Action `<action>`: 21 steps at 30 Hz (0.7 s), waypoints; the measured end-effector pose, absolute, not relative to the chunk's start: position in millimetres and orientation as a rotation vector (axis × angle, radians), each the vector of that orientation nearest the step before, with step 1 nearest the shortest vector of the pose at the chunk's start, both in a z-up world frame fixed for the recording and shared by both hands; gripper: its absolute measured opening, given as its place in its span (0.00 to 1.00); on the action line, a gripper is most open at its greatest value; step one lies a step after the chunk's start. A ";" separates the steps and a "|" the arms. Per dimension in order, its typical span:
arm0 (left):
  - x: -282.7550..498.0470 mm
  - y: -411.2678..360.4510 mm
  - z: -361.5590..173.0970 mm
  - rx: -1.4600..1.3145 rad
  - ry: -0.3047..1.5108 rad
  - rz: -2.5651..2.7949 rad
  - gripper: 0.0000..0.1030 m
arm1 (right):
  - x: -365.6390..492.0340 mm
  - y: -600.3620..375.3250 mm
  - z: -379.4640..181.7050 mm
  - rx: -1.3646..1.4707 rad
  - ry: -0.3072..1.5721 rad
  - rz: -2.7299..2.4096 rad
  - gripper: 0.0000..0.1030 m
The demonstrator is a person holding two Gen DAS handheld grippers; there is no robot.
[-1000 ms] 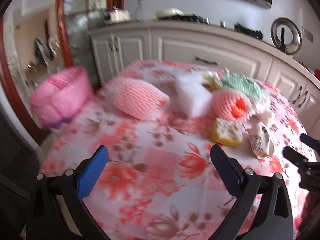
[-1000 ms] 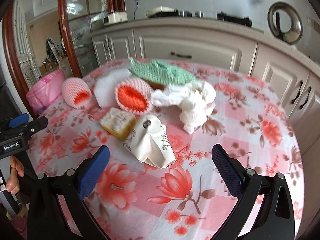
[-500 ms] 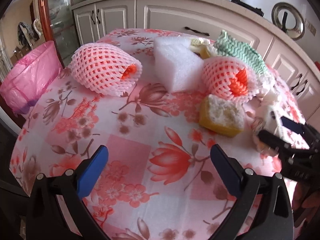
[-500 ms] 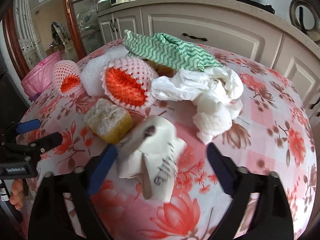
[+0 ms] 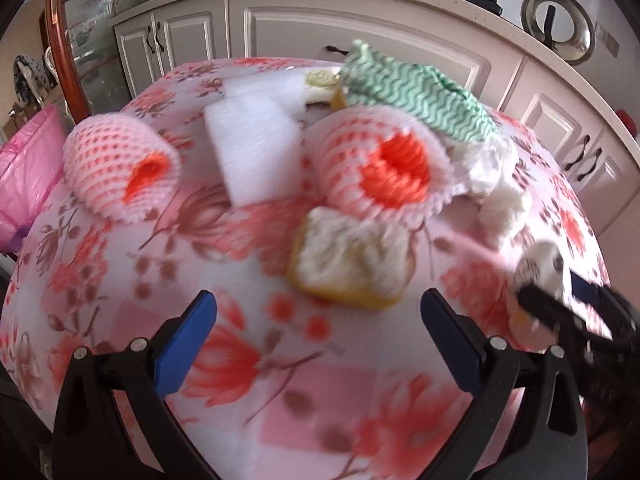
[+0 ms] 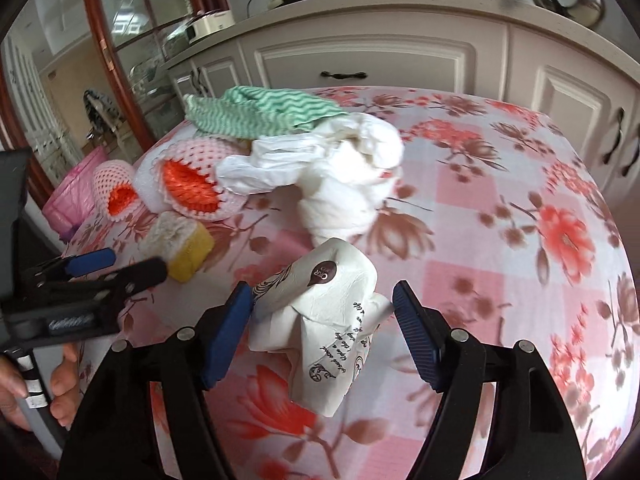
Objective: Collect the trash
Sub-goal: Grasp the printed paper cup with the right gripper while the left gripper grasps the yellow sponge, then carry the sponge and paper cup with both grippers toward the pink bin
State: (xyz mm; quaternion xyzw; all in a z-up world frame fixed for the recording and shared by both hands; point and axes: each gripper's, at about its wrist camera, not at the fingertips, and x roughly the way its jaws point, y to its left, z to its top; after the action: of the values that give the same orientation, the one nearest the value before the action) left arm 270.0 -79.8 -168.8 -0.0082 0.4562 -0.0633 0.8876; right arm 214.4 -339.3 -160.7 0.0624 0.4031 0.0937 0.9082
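The right gripper (image 6: 322,312) straddled the crumpled paper cup (image 6: 324,320), jaws apart — the left gripper (image 5: 318,334) gaped before the sponge (image 5: 350,266).

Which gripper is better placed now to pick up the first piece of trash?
The right gripper: the crumpled paper cup already lies between its open fingers, the left finger about touching it. The left gripper is open over bare tablecloth, short of the sponge.
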 end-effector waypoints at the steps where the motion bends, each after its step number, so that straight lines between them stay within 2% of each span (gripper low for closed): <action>1: 273.5 -86.7 -169.3 -0.007 0.947 -0.129 0.95 | 212.9 -342.8 -160.1 0.140 0.827 0.187 0.68; 4: 282.5 -101.2 -168.4 0.030 0.933 -0.125 0.86 | 209.8 -349.9 -158.1 0.160 0.820 0.179 0.68; 9: 286.5 -105.6 -174.5 0.051 0.947 -0.126 0.63 | 206.8 -353.9 -156.4 0.164 0.812 0.172 0.68; 15: 278.3 -106.9 -173.8 0.099 0.914 -0.157 0.58 | 204.5 -350.1 -161.8 0.166 0.820 0.174 0.68; 21: 263.6 -102.0 -169.2 0.089 0.896 -0.184 0.56 | 202.1 -347.0 -160.6 0.166 0.820 0.167 0.68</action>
State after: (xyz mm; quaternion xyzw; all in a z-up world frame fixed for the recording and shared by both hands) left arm 263.6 -102.0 -169.2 0.0431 0.4324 -0.0890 0.8962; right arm 202.1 -347.0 -160.6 0.0807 0.3976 0.0810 0.9104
